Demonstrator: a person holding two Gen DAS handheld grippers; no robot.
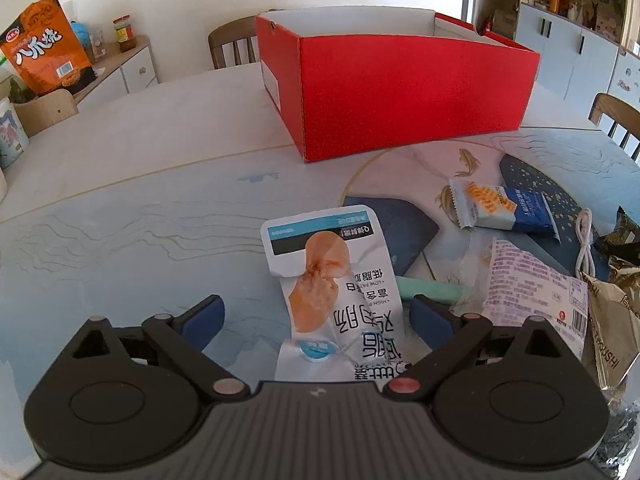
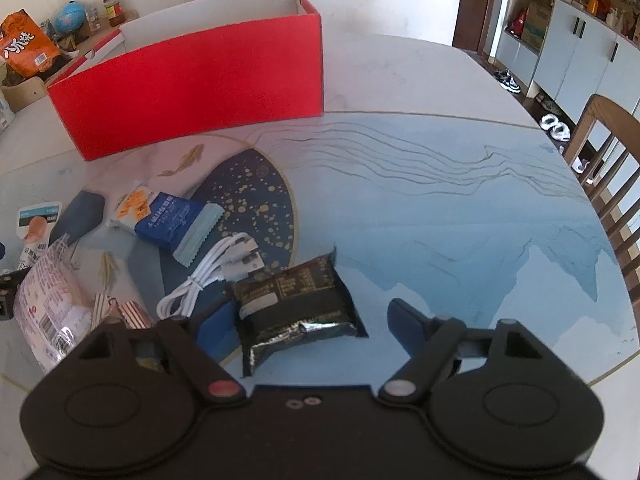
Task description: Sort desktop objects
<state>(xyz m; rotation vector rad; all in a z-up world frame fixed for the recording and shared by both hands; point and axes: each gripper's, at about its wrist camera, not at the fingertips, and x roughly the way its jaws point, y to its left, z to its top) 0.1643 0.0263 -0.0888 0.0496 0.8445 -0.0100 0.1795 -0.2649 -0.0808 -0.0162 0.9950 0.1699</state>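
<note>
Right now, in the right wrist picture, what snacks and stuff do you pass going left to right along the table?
Pink-printed clear packet → blue-and-white snack packet → white cable → black foil packet → bare blue tabletop.

free: table (image 2: pixel 460 200) right of black packet (image 2: pixel 296 304) | blocked: red box (image 2: pixel 192 80) behind, white cable (image 2: pixel 212 272) left

Round table (image 2: pixel 420 208), pale marble-look top with blue wave-and-mountain print, gold fish and a dark navy gold-speckled patch. Red open box (image 1: pixel 400 92) sits at the far side. Nearer lie a white chicken snack pouch (image 1: pixel 332 292), blue-white wafer packet (image 2: pixel 172 220), coiled white cable (image 2: pixel 216 268), black foil packet (image 2: pixel 296 308), and a pink-printed clear bag (image 2: pixel 52 304). Mint green strip (image 1: pixel 432 292) lies beside the pouch.
</note>
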